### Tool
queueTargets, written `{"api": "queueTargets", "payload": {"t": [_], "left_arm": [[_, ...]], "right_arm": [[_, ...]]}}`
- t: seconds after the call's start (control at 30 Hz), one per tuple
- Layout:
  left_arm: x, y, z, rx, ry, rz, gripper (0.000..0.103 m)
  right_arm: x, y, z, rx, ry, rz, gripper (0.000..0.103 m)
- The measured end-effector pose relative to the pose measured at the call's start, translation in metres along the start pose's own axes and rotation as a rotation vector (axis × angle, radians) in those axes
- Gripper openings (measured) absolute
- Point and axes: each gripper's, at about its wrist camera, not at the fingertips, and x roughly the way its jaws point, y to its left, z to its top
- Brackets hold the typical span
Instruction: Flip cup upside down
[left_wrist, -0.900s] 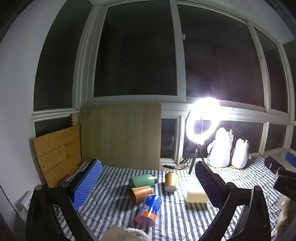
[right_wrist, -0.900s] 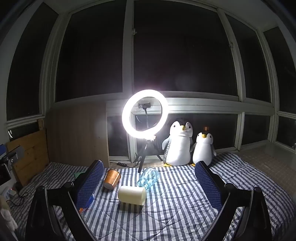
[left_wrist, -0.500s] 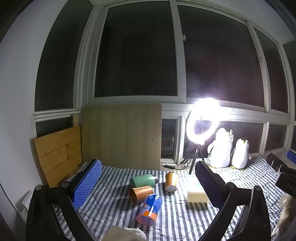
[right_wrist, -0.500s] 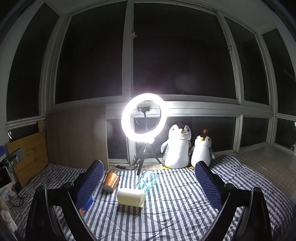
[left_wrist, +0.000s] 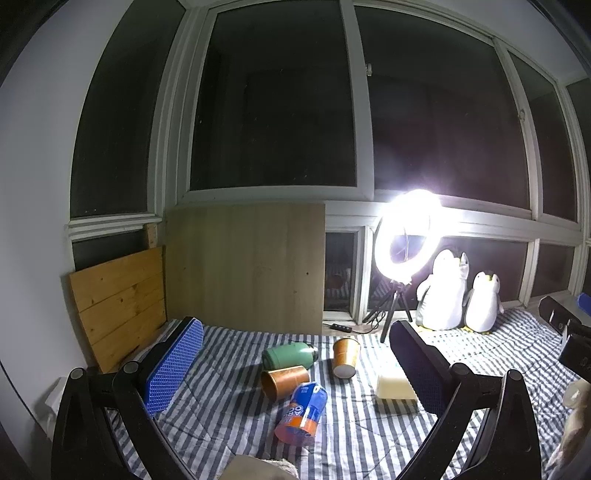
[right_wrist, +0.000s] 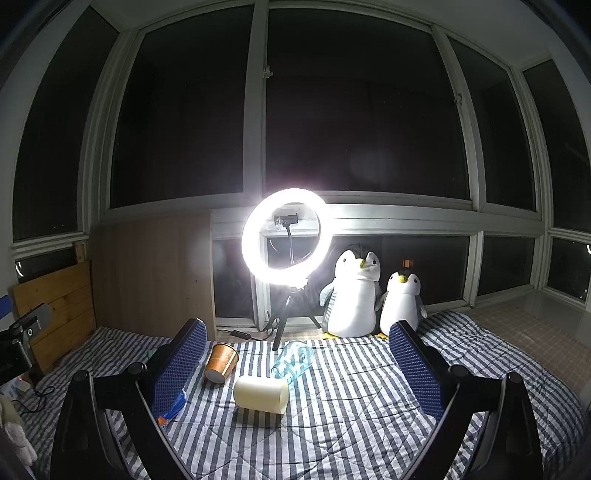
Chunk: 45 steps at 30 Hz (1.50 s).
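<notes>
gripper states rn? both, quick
left gripper: open, holding nothing, above the striped blanket.
right gripper: open, holding nothing.

Cream cup (right_wrist: 260, 396) on its side on striped blanket (right_wrist: 332, 424) — between wide-apart tongs (right_wrist: 295, 363).

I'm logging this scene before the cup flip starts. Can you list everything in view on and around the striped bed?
Copper cups: two, copper-orange, lying mid-blanket; second.
Cream cup: one, on its side, nearest the right gripper.
Green bottle: one, lying behind the cups.
Clear bottle: one, bluish, lying down.
Soda can: one, blue-orange, lying down.
Ring light: one, lit, on tripod.
Penguin plushes: two, by the window.
Wooden boards: two, leaning left.
Striped blanket: one.
Left gripper: open, empty.
Right gripper: open, empty.
</notes>
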Motion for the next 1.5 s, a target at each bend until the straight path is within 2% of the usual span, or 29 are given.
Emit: {"api": "queueTargets", "payload": {"t": [1.5], "left_arm": [[0.006,-0.002,-0.004,0.008,0.02,-0.006,0.102]], "right_arm": [[0.009,0.007,-0.013,-0.002,0.035,0.008,0.098]]}}
